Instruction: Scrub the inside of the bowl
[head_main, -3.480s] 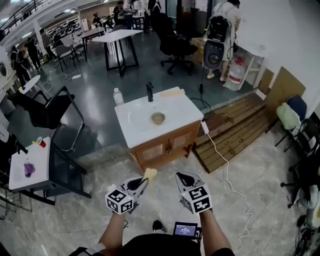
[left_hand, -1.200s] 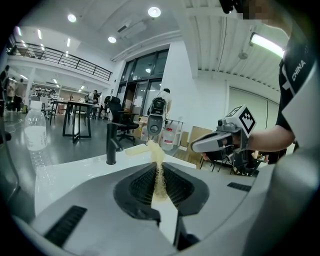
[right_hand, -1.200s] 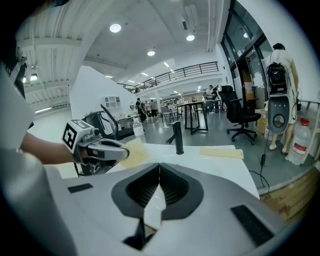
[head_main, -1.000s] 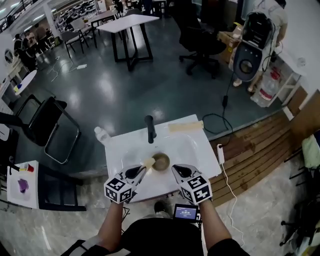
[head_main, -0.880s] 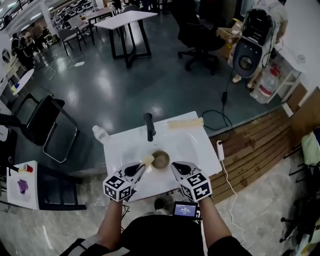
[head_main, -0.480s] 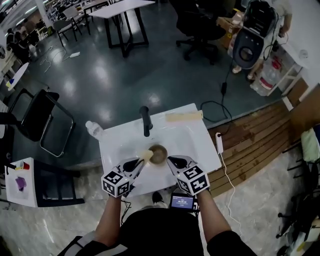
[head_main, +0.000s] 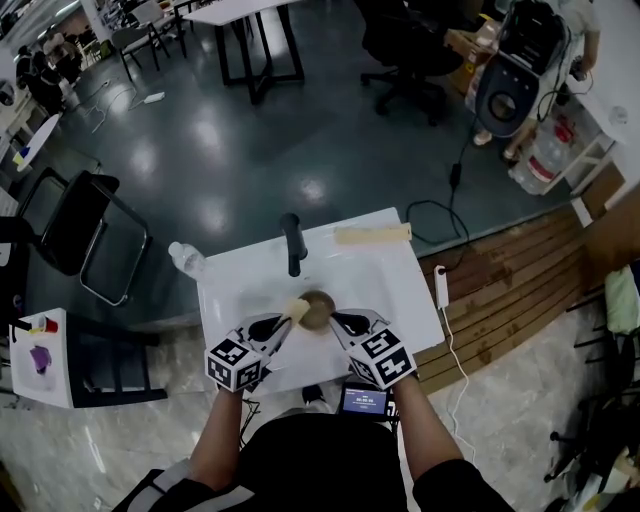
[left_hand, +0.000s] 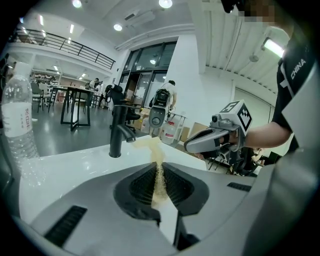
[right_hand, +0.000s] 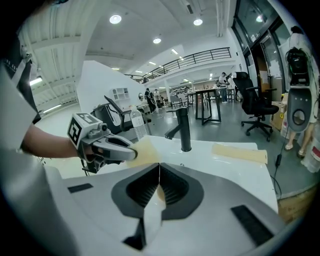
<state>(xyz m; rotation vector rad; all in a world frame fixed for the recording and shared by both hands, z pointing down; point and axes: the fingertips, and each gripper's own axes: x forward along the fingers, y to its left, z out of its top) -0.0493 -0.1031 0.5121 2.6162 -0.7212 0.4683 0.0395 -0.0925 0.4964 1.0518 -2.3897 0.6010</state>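
On sleeve (left_hand: 295, 70): "CHINA" | left claw (left_hand: 159, 166) grips sponge (left_hand: 155, 149) | right claw (right_hand: 159, 172) closed

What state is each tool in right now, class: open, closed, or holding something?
Left tool: closed on the tan scrub pad.
Right tool: closed, with nothing held.
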